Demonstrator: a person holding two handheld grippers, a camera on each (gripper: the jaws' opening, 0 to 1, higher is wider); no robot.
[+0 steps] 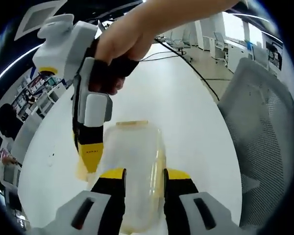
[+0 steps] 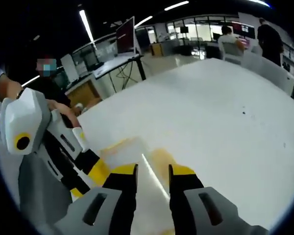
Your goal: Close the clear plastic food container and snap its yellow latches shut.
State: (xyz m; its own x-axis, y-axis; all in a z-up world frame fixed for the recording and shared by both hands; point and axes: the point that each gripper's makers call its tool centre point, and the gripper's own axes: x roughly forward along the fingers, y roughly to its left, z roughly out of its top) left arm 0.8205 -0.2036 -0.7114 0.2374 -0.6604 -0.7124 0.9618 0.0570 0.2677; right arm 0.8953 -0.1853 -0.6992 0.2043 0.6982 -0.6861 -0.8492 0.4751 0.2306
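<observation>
Left gripper view: my left gripper has its jaws spread either side of the clear container, which sits on the white table at 6 o'clock. The lid looks down, with a pale yellow latch at the far end. The right gripper comes in from 10 o'clock, held by a hand, with its yellow tip at the container's left edge. I cannot tell how its jaws stand there. A mesh chair stands at 3 o'clock, beside the table.

Right gripper view: own jaws of the right gripper spread, with a clear edge of the container running between them and blurred yellow patches just beyond. The left gripper enters at 8 o'clock. Desks and a monitor sit at 11 o'clock; seated people sit at 1 o'clock.
</observation>
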